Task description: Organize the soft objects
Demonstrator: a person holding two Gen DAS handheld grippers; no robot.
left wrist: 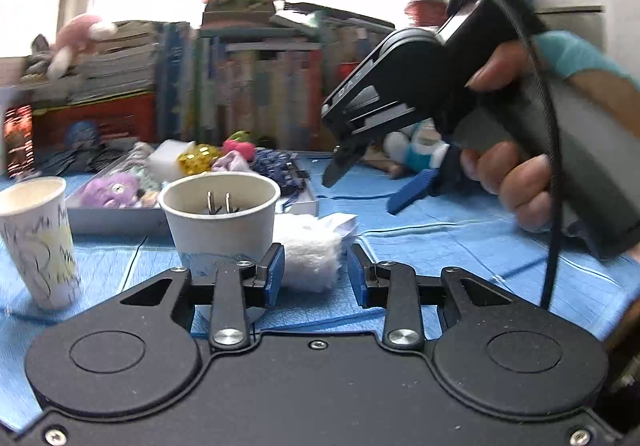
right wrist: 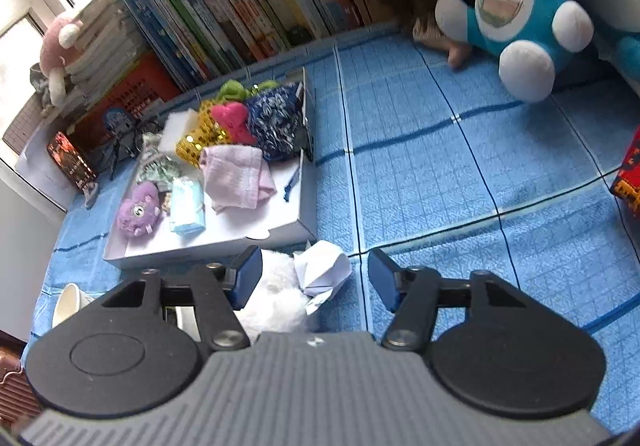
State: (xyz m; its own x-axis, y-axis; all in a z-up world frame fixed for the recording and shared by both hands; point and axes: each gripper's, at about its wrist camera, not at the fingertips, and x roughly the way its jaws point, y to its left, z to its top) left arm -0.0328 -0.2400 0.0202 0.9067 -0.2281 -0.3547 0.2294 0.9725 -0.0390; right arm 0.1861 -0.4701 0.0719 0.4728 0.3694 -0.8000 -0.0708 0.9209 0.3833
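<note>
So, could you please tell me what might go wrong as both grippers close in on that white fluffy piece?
Likely risks:
1. The left gripper works right beside the paper cup holding a plug, so it could tip the cup.
2. The right gripper may pinch the crumpled paper along with the white fluffy piece.

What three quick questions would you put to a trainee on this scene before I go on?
1. True or false: the white fluffy toy lies inside the tray.
2. What sticks up inside the short paper cup? A) two metal prongs B) a pencil C) a spoon
3. Fill in: the blue-and-white plush sits on the blue ___.
Key: 1 false, it lies on the mat outside the tray; 2 A; 3 mat.
</note>
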